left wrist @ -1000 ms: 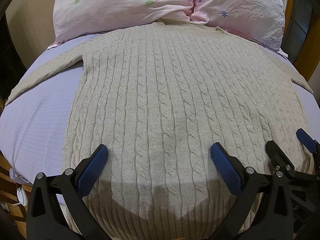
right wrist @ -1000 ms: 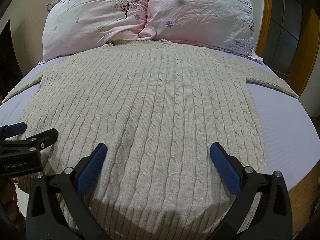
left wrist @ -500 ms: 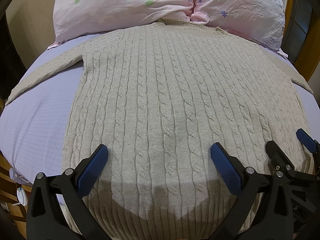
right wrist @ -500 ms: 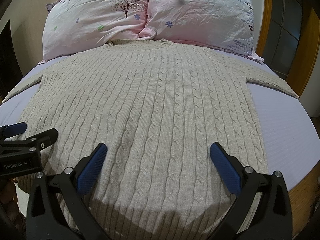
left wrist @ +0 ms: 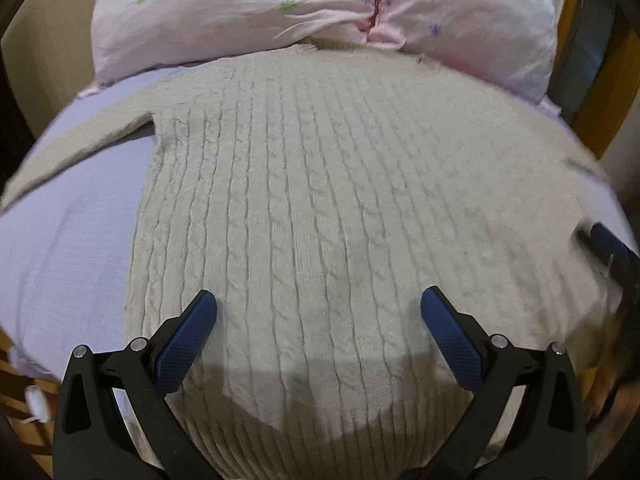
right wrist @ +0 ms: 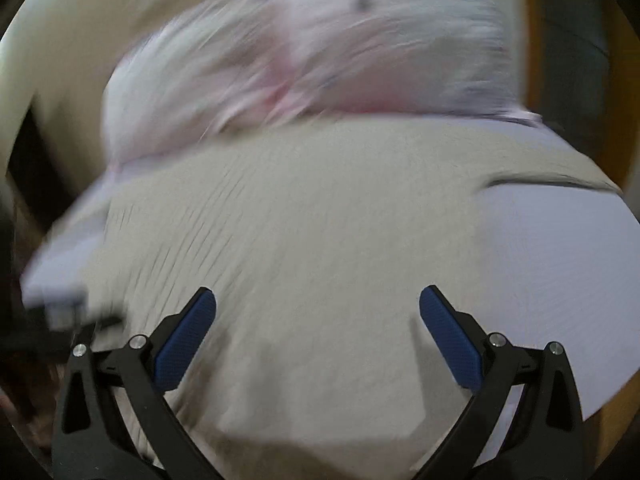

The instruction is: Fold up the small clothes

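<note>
A beige cable-knit sweater (left wrist: 320,200) lies flat on a lilac bedsheet (left wrist: 68,240), neck toward the pillows, sleeves spread to both sides. My left gripper (left wrist: 319,316) is open and empty, hovering over the sweater's lower hem area. My right gripper (right wrist: 318,316) is open and empty over the sweater's (right wrist: 300,240) lower right part; its view is motion-blurred. One blue fingertip of the right gripper shows at the right edge of the left wrist view (left wrist: 612,240).
Two pink floral pillows (left wrist: 280,12) lie at the head of the bed. A wooden bed frame and dark cabinet (left wrist: 592,60) stand at the right. Bare sheet (right wrist: 552,272) lies right of the sweater. The bed's near edge is just below the grippers.
Both grippers have moved forward over the sweater. The right gripper is swinging quickly, tilting and blurring its view; its finger sits farther out in the left wrist view.
</note>
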{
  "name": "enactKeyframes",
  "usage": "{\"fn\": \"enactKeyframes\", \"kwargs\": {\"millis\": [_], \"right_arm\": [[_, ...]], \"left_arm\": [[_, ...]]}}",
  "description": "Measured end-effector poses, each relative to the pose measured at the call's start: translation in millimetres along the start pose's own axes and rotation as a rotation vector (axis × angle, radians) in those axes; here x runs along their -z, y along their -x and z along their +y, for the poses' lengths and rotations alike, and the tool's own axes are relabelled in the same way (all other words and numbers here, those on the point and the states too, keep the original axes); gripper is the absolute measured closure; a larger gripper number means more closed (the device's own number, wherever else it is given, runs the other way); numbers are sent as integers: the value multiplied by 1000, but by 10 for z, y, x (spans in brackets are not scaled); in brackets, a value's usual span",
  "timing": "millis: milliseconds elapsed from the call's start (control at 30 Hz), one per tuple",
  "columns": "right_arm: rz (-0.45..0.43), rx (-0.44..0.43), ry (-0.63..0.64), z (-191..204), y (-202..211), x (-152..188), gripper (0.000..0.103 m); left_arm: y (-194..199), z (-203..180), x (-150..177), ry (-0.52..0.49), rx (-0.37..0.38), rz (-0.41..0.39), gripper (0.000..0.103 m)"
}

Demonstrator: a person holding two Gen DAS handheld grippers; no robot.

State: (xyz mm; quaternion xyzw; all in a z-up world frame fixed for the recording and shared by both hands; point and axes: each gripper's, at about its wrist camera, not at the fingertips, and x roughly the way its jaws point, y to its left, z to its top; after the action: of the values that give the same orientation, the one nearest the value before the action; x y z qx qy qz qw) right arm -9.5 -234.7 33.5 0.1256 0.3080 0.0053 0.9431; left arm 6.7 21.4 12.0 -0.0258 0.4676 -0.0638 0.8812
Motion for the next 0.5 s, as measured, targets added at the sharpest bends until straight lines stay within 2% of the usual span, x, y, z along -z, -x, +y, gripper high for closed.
{"fn": "enactKeyframes", "kwargs": {"millis": [33, 100, 133, 200, 233, 267, 367, 500], "right_arm": [[-34, 24, -83, -270, 74, -144, 2], [-94, 68, -318, -1037, 211, -436, 2], [-110, 70, -444, -1437, 248, -529, 4], [-120, 73, -624, -2005, 262, -609, 29], [-118, 78, -723, -2317, 247, -639, 36], [-120, 88, -792, -2576, 226, -662, 38], [-113, 145, -884, -3031, 129, -715, 41], [-70, 141, -1013, -3382, -90, -673, 47]], "left_arm": [[17, 56, -30, 24, 31, -12, 1], [104, 343, -137, 122, 143, -76, 1], [128, 438, -171, 151, 172, -101, 1], [195, 690, -263, 207, 225, -177, 1], [214, 754, -306, 214, 231, -201, 1], [235, 815, -336, 217, 237, -224, 1], [297, 994, -426, 232, 245, -298, 1], [326, 1283, -508, 302, 250, -367, 1]]}}
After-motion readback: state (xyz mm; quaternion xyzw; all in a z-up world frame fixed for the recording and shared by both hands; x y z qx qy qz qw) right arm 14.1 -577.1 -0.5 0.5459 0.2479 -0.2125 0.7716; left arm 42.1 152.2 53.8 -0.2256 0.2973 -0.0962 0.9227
